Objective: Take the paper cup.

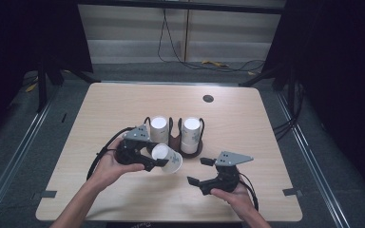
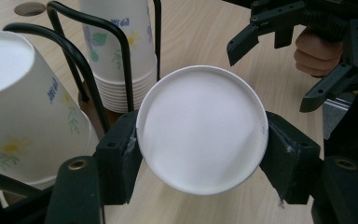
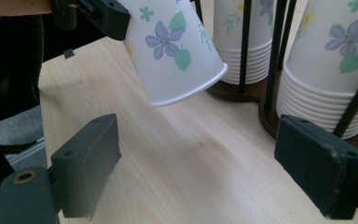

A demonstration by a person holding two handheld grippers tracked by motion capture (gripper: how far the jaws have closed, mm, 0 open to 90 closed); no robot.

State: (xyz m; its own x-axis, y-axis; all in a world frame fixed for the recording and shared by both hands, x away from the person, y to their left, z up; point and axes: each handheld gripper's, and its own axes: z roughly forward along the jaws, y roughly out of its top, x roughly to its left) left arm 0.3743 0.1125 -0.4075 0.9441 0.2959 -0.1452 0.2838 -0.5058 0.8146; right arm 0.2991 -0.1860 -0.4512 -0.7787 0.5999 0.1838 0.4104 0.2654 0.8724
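The person's left hand (image 1: 108, 165) reaches in from the near edge of the wooden table (image 1: 247, 118), wrapped around the left gripper (image 1: 158, 160), which points toward the middle of the table. Its jaws are clamped on a single paper cup (image 1: 167, 158) near its closed base, holding the cup tilted with the rim angled down and away, clear of the tabletop. In the left gripper view the cup's white base (image 2: 201, 129) faces the camera, squeezed between the two black pads.

The right hand (image 1: 233, 194) rests low near the front edge, holding the right gripper (image 1: 198, 171) with its jaws spread wide and nothing between them, aimed left toward the held cup.

Just behind the held cup stands a dark wire cup holder (image 1: 172, 138) with two stacks of upside-down paper cups, the left stack (image 1: 159, 129) and the right stack (image 1: 191, 134). The cups carry a flower print, blue and yellow blossoms with green leaves. Small blue lettering runs along the side of the stacked cups, too small to read.
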